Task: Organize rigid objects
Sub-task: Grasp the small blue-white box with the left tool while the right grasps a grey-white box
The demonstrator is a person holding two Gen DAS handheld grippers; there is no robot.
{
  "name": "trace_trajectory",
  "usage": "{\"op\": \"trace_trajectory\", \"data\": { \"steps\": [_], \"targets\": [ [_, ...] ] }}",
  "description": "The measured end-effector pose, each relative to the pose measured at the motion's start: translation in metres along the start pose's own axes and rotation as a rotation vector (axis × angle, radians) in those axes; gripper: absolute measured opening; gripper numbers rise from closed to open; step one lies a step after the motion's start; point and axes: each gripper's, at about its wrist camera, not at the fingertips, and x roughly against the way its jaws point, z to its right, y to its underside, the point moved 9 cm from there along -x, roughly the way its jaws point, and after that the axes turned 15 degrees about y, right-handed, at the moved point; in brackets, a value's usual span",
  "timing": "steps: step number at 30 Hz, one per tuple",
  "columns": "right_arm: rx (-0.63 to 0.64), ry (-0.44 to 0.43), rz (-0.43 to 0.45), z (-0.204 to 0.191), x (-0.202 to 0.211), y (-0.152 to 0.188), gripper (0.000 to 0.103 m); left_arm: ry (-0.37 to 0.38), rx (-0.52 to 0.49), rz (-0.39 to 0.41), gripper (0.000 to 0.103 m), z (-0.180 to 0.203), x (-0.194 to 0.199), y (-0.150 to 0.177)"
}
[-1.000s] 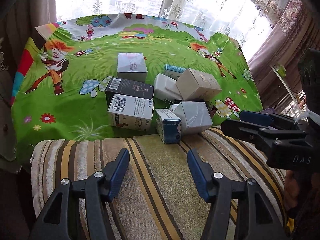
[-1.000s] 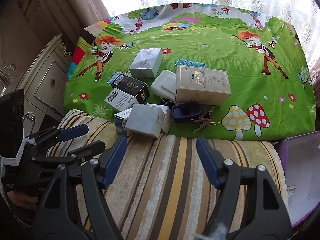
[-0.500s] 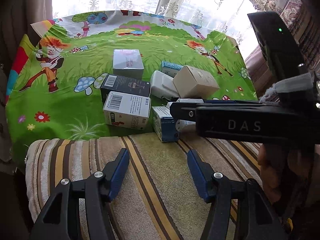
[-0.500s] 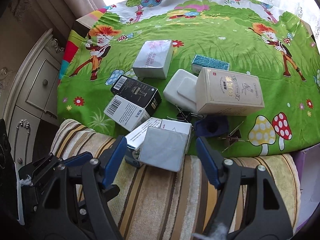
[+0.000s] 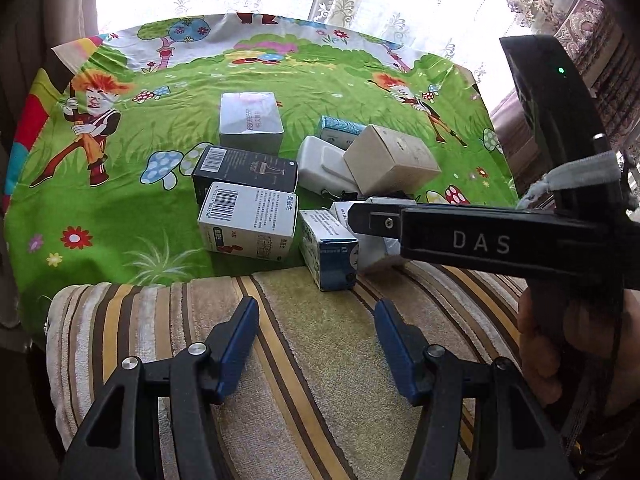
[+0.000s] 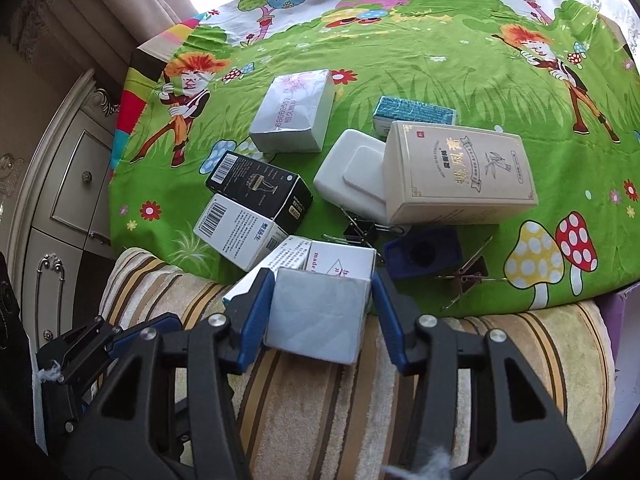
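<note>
White box, near edge of striped towel: squarely between the just-closing right gripper pads, apparently gripped. Left gripper: released, empty, farther back.

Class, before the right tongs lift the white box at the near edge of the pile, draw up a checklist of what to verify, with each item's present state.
1. White box sits between the right tongs: ok; the jaws have just been closing on it.
2. Both pads press its sides: ok, as far as the right wrist view shows.
3. Grip centred on the box: cannot tell.
4. Neighbouring blue-and-white carton free of the box: not ok, it leans against it.
5. Left tongs out of the way: ok, open and empty over the striped towel.
</note>
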Motion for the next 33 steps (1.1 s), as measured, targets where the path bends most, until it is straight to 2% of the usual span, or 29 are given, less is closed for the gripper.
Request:
{"op": "trace_trajectory", "data": {
  "steps": [9, 13, 15, 17, 19, 27, 33],
  "targets": [
    [-0.039, -0.008, 0.078, 0.028, 0.027, 0.007, 0.053, -0.009, 0.022, -0.031, 0.061, 0.002, -0.019, -0.015],
    [-0.043, -0.008, 0.118, 0.038, 0.040, 0.011, 0.053, -0.009, 0.044, -0.041, 0.058, 0.002, -0.031, -0.023],
    [-0.040, 0.000, 0.141, 0.044, 0.047, 0.015, 0.053, -0.017, 0.066, -0.048, 0.053, -0.003, -0.036, -0.025],
    [-0.039, 0.005, 0.160, 0.050, 0.053, 0.018, 0.053, -0.013, 0.092, -0.053, 0.036, -0.007, -0.039, -0.025],
    [-0.042, 0.008, 0.172, 0.056, 0.057, 0.022, 0.053, -0.007, 0.102, -0.054, 0.028, -0.008, -0.040, -0.024],
    [-0.068, -0.013, 0.196, 0.075, 0.066, 0.033, 0.053, -0.021, 0.120, 0.013, 0.026, -0.005, -0.019, -0.019],
    [-0.079, -0.031, 0.228, 0.084, 0.077, 0.039, 0.053, -0.027, 0.101, 0.164, 0.026, 0.010, 0.021, -0.013]
  ]
}}
